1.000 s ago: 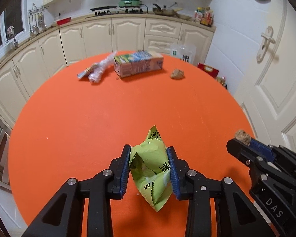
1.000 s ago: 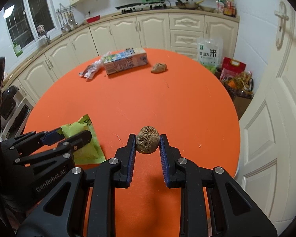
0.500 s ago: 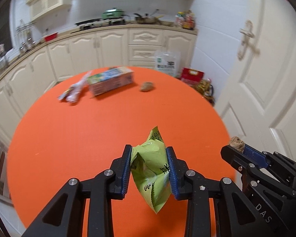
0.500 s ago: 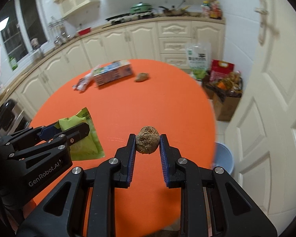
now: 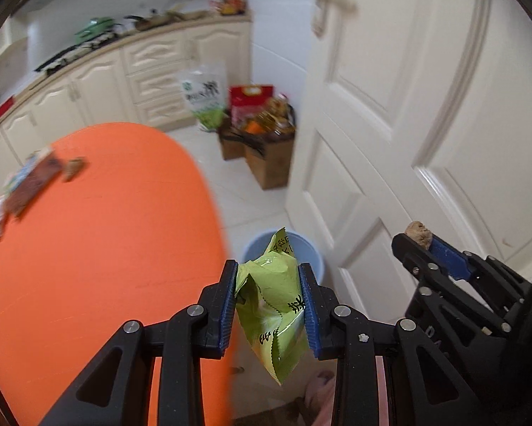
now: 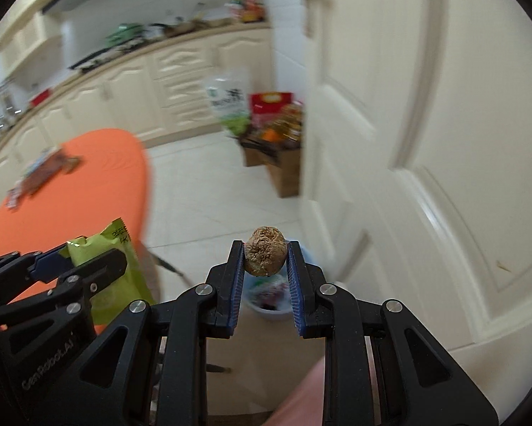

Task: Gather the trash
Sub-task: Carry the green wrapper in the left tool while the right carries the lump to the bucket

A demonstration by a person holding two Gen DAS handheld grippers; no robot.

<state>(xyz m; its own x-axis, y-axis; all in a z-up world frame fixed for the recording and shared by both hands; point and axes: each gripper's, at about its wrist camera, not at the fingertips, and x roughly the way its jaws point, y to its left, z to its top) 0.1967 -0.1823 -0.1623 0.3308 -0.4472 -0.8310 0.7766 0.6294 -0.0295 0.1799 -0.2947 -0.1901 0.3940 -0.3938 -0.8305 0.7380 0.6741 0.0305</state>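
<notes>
**Trash carried off the table, wrapper and crumpled ball both pinched**

Trash fills both tools. Left wrist view: the left gripper (image 5: 267,296) is clamped on a crumpled green snack wrapper (image 5: 271,305), whose blue pads press its two sides while its lower corner hangs free below the fingers. Just beyond the fingertips and lower down stands a light blue bin (image 5: 310,254), partly hidden by the wrapper. To the left of the tool spreads the orange table (image 5: 99,248), with a blurred carton (image 5: 31,181) and a small brown lump (image 5: 73,167) lying far out on it. To the right, the right gripper (image 5: 417,236) shows side-on with a brown crumpled ball (image 5: 418,233) at its tip, before a white panelled door (image 5: 408,106). Cardboard boxes of groceries (image 5: 266,142) sit far ahead on the tiled floor.

Right wrist view: the right gripper (image 6: 265,259) is pressed together on the brown crumpled ball (image 6: 265,251), held at the very fingertips. Directly beneath and ahead of the fingers lies the bin (image 6: 271,305), something pale and dark inside, too blurred to name. To the left, the left gripper (image 6: 88,266) holds the green wrapper (image 6: 117,284) over the table's edge (image 6: 88,184).
</notes>
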